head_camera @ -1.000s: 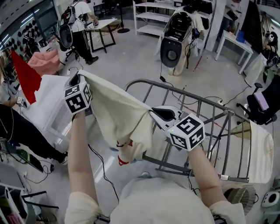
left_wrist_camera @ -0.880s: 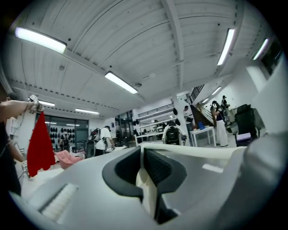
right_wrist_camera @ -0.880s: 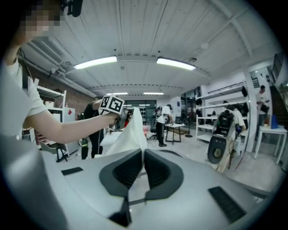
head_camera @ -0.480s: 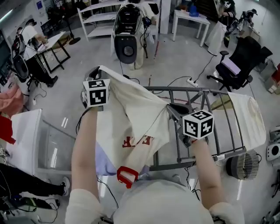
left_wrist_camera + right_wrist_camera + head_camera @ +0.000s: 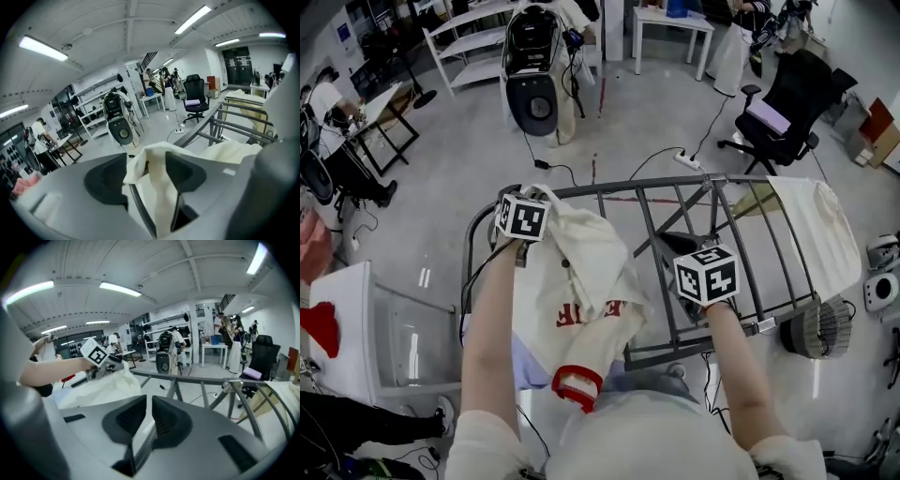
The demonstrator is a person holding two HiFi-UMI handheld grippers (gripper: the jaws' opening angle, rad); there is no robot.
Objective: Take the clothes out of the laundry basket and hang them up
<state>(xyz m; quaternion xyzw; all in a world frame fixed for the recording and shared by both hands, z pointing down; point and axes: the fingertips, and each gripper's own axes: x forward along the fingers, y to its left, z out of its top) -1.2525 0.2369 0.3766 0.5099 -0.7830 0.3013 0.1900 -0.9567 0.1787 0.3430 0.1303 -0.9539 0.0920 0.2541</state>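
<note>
The cream shirt point(image 5: 581, 272) is on the grey rack point(image 5: 675, 183) now. It's draped over the rack's left end, around 9 o'clock from the middle of the head view. Its lower part, with red lettering, hangs down toward 6 o'clock, where a red-trimmed cuff point(image 5: 577, 386) dangles in front of the person.

The left hand-held gripper point(image 5: 149, 171) is up at about 10 o'clock, right at the rack's top rail. Its jaws have just been opening and stand moderately apart. A fold of the shirt is bunched loosely between them, with a rack bar showing under it, so it's more lying in there than being pinched.

The right hand-held gripper point(image 5: 146, 416) sits at roughly 3 o'clock over the rack's bars, just beside the shirt's right edge. Its jaws are narrow, pretty much together with only a thin slit, and no cloth is in them. In its own view the shirt is off at 9 o'clock.

A second cream garment point(image 5: 816, 230) hangs over the rack's far right end, well apart from the shirt.
</note>
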